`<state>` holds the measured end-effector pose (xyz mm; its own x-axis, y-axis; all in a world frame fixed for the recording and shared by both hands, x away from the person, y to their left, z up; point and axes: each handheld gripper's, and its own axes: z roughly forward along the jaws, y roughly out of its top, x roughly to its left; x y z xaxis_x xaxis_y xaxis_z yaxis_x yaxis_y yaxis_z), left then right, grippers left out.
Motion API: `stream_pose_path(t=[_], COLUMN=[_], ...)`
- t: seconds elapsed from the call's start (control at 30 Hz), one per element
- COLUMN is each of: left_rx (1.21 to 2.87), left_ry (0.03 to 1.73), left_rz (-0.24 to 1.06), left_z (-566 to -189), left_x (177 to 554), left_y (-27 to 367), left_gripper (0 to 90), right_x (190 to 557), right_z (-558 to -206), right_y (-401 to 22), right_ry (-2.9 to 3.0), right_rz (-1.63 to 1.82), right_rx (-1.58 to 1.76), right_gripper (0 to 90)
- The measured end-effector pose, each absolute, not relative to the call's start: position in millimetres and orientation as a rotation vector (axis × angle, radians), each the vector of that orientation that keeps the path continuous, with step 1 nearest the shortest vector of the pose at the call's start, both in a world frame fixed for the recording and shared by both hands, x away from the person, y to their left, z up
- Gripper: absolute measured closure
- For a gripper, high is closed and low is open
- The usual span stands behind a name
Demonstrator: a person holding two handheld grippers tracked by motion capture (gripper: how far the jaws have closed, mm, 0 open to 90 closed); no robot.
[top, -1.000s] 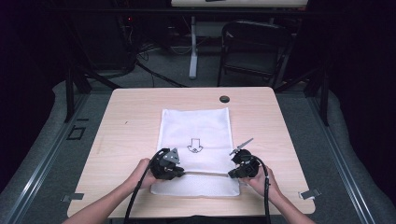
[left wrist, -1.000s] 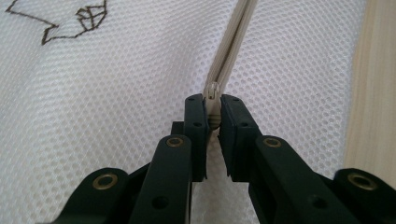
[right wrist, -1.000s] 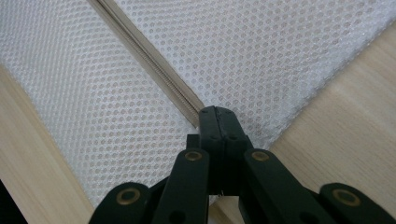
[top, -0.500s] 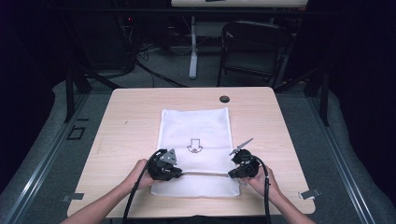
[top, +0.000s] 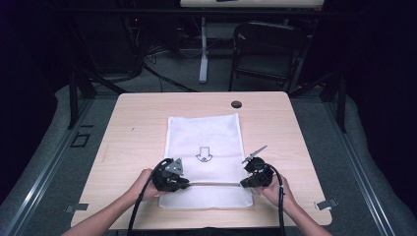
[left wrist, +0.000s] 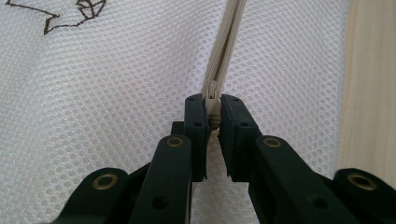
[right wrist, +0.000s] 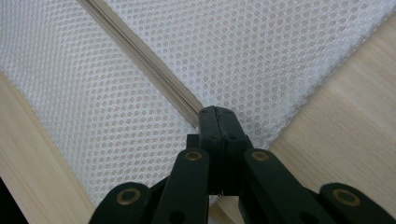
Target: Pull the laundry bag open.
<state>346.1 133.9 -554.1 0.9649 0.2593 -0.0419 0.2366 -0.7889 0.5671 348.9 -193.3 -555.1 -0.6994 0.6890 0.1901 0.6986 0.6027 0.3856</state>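
Two bare forearms reach in from the near edge and angle toward each other, each hand wrapped around a black gripper. The left gripper (top: 183,184) sits low, its grey three-cornered plate facing up and its tips pointing inward toward the other hand; in the left gripper view its jaws stand nearly together, a narrow slit between them. The right gripper (top: 244,184) mirrors it, tips pointing inward, its plate raised at a slant; in the right gripper view its jaws are pressed fully together. A black cable trails back along each wrist.
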Motion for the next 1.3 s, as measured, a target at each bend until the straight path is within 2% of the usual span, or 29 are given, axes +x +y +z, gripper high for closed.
stream_pose_path(t=[0.4, 0.83, 1.0, 1.07, 1.2, 1.3], left_rx=[2.528, 2.528, 2.517, 2.541, 2.581, 2.589], left_ry=[0.346, 0.379, 0.400, 0.383, 0.361, 0.342], left_rz=[0.053, 0.053, 0.022, 0.019, 0.047, 0.048], left_z=[-555.3, -556.8, -557.5, -558.4, -559.6, -558.3], left_x=[344.0, 345.9, 351.3, 351.5, 348.9, 347.4], left_y=[141.7, 144.7, 136.6, 131.2, 127.4, 128.1], left_gripper=[82.3, 81.8, 74.1, 74.3, 81.9, 82.8], right_x=[346.6, 349.4, 349.5, 349.6, 347.8, 348.2], right_z=[-557.7, -554.2, -553.9, -554.0, -555.2, -555.0], right_y=[-189.1, -190.1, -190.7, -190.8, -189.6, -190.3], right_ry=[-2.734, -2.795, -2.798, -2.788, -2.755, -2.753], right_rz=[-0.759, -0.667, -0.664, -0.672, -0.708, -0.709], right_rx=[-1.278, -1.226, -1.215, -1.218, -1.250, -1.241], right_gripper=[90.0, 90.0, 90.0, 90.0, 90.0, 90.0])
